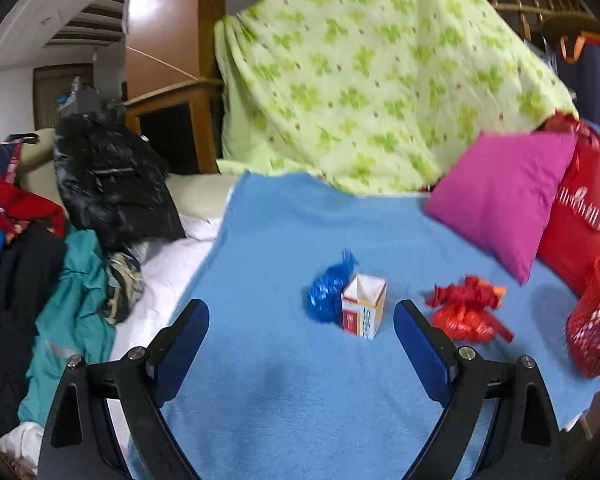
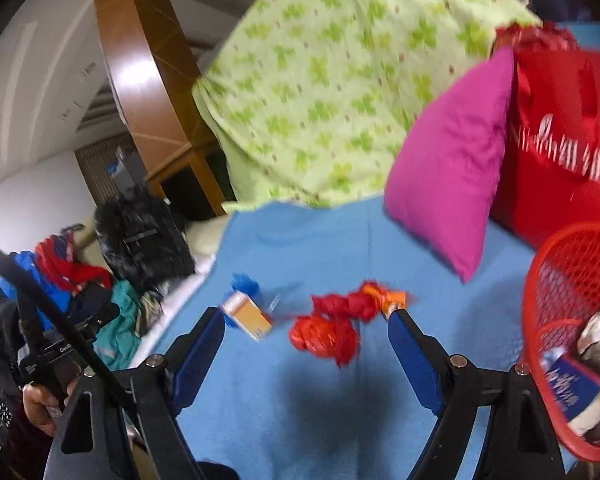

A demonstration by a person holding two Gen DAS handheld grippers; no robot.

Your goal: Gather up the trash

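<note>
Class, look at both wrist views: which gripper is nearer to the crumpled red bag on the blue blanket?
Right. The right gripper has the crumpled red bag lying just ahead between its open jaws. The left gripper is lined up on the small carton, with the bag off to its right side.

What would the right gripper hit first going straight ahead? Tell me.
Most likely the crumpled red plastic bag, lying on the blue blanket just ahead between the open right gripper fingers; depth is uncertain.
</note>
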